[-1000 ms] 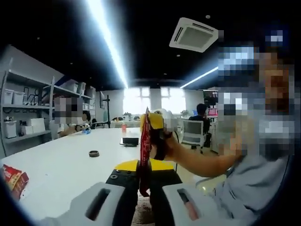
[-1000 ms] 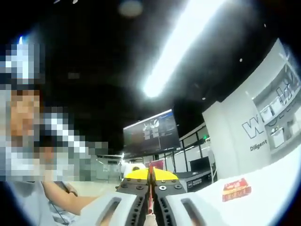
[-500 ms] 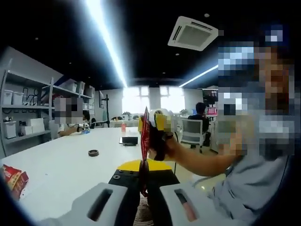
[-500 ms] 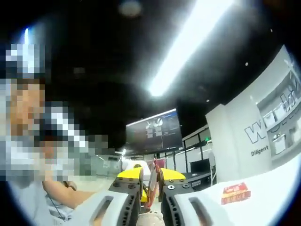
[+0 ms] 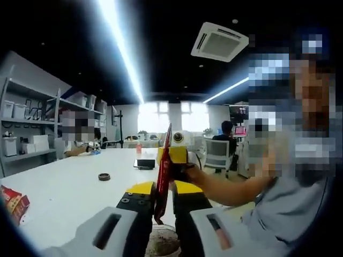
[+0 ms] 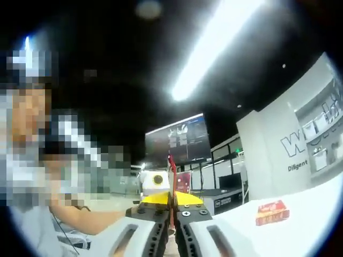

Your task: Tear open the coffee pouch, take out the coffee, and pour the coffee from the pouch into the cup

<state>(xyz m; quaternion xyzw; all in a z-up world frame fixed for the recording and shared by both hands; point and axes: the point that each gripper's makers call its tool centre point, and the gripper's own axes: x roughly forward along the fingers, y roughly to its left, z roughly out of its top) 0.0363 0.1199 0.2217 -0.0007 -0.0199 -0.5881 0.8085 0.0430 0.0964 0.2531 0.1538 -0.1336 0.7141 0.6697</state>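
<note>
Your left gripper (image 5: pixel 163 214) is clamped on the red coffee pouch (image 5: pixel 162 174), held upright and edge-on above the white table (image 5: pixel 64 198). That view also shows the right gripper (image 5: pixel 176 160) pinching the pouch higher up, and a cup (image 5: pixel 161 242) below the jaws. The right gripper view shows the jaws together on the pouch's thin edge, and a red packet (image 6: pixel 271 212) lying on the table.
</note>
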